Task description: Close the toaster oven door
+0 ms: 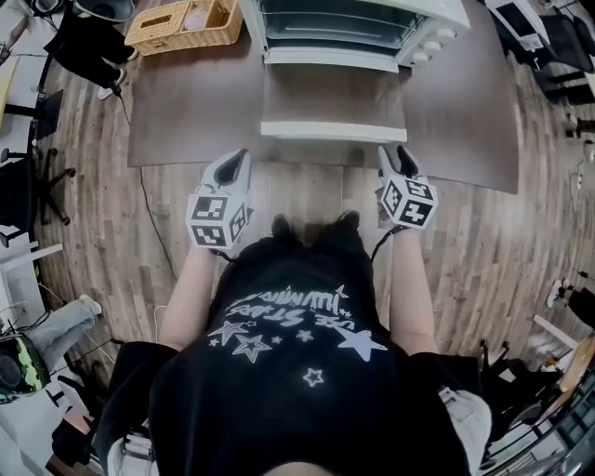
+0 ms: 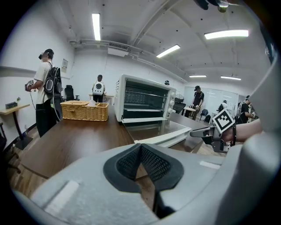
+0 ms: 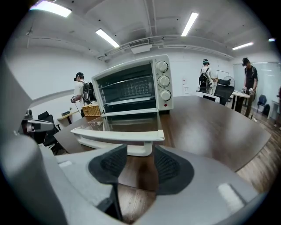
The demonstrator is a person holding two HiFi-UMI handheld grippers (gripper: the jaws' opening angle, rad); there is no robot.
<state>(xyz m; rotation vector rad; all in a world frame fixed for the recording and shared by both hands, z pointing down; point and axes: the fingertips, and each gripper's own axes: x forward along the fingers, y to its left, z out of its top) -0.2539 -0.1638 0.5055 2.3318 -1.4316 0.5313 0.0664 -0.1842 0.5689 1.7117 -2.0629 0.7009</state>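
Observation:
The white toaster oven (image 1: pixel 353 28) stands at the back of the dark table, its glass door (image 1: pixel 333 93) folded down flat toward me. The door's white bar handle (image 1: pixel 333 130) runs along its near edge. My right gripper (image 1: pixel 402 158) is open just short of the handle's right end; in the right gripper view the handle (image 3: pixel 118 135) lies right beyond the parted pads (image 3: pixel 173 169), nothing between them. My left gripper (image 1: pixel 238 160) hovers off the table's front edge, left of the door, shut on nothing. The left gripper view has the oven (image 2: pixel 145 99) ahead and the right gripper (image 2: pixel 206 132) at the handle.
A wicker basket (image 1: pixel 181 23) sits on the table (image 1: pixel 186 112) left of the oven. The table's front edge lies just ahead of both grippers, with wood floor below. Several people stand at other desks in the room, and office chairs are around it.

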